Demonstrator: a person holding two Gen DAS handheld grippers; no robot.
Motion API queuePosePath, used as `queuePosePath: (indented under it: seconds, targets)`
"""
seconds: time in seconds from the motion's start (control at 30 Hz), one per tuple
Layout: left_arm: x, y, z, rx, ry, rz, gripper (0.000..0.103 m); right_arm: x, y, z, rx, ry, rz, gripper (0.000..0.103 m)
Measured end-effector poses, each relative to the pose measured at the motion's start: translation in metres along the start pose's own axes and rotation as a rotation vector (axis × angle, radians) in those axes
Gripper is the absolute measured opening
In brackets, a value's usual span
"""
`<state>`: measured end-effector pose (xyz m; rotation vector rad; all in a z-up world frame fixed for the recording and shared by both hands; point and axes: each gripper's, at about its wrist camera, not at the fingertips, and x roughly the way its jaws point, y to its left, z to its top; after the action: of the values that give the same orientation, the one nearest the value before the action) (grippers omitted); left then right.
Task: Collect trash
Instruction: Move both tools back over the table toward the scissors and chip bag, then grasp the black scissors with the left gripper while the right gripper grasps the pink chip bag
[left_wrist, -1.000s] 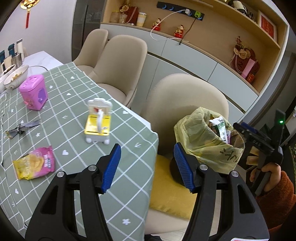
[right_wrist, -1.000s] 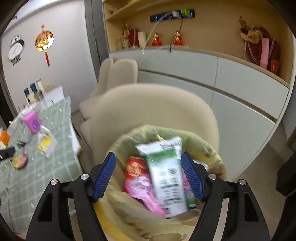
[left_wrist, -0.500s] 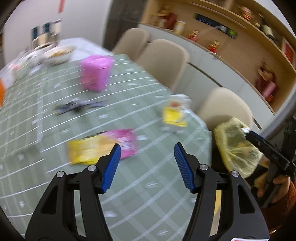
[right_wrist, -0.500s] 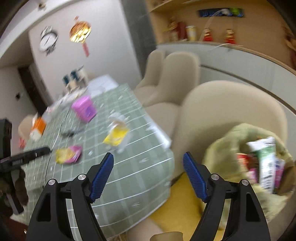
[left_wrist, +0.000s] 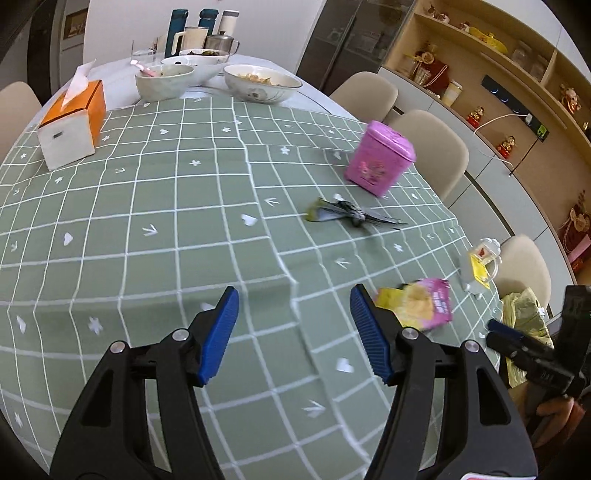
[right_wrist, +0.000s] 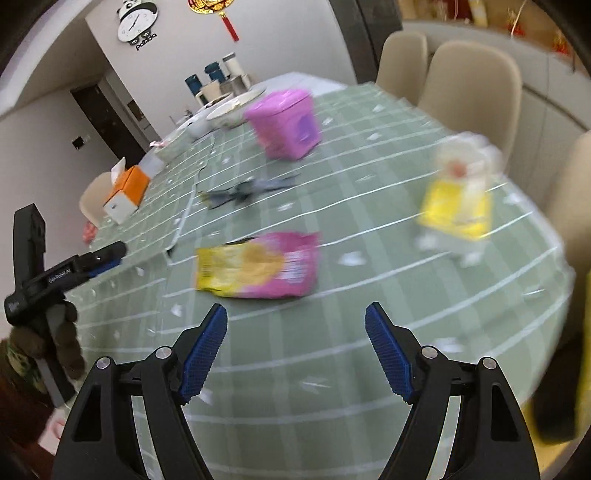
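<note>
Left wrist view looks down over the green checked tablecloth (left_wrist: 147, 206), with the left gripper (left_wrist: 293, 334) hanging above a bare stretch of cloth, its blue pads apart and nothing between them; its jaws have just been opening a little. The yellow and pink snack packet (left_wrist: 419, 306) lies just right of its right pad, near the table's rounded right edge. Past that edge sits the yellow trash bag (left_wrist: 524, 314) by a beige chair (left_wrist: 524, 266). A dark crumpled wrapper (left_wrist: 347, 216) lies mid-table with open cloth all around it, a pink tin (left_wrist: 380, 158) behind it, and a small yellow and white toy chair (left_wrist: 480, 266) close to the edge. An orange tissue box (left_wrist: 72, 123) and bowls (left_wrist: 262, 83) crowd the far end. The wide middle and near part of the cloth is free room. In the right wrist view, blurred by motion, the right gripper (right_wrist: 295, 354) hovers with its jaws spread wide and empty, having just been opening; the snack packet (right_wrist: 258, 266) lies just ahead of its pads, flat on the cloth. The left gripper (right_wrist: 74, 269) enters from the left edge, with small white lettering on its side that is too blurred to read. A panda wall clock (right_wrist: 138, 22) carries a word beneath it that cannot be read for certain. Print on the packet is too smeared to read.
</note>
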<state>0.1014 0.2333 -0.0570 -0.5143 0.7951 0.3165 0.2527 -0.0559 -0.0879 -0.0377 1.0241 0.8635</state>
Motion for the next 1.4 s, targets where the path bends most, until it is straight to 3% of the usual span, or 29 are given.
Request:
queuePosePath:
  seconds: [0.23,0.47,0.63,0.8,1.07,1.13,1.27,1.4]
  targets:
    - [0.023,0.014,0.028,0.125,0.037,-0.096,0.06,0.041,0.023,0.001,0.074,0.018,-0.077,0.073]
    - [0.087,-0.03,0.09,0.467,0.073,-0.249,0.06,0.03,0.009,-0.008,0.152,0.003,-0.226,0.073]
    - [0.139,-0.064,0.104,0.626,0.145,-0.267,0.06,0.022,0.005,-0.023,0.206,0.018,-0.279,0.073]
    - [0.163,-0.077,0.095,0.659,0.218,-0.284,0.06,0.017,0.005,-0.034,0.228,0.008,-0.299,0.074]
    - [0.158,-0.078,0.084,0.653,0.235,-0.3,0.06,0.028,0.019,-0.03,0.198,0.05,-0.398,0.075]
    - [0.158,-0.074,0.084,0.629,0.241,-0.294,0.054,0.034,0.024,-0.026,0.206,0.069,-0.423,0.075]
    - [0.161,-0.068,0.088,0.581,0.254,-0.269,0.041,0.04,0.036,-0.021,0.25,0.013,-0.309,0.075]
    - [0.156,-0.064,0.091,0.557,0.244,-0.257,0.035,0.053,0.049,-0.008,0.254,-0.008,-0.279,0.073]
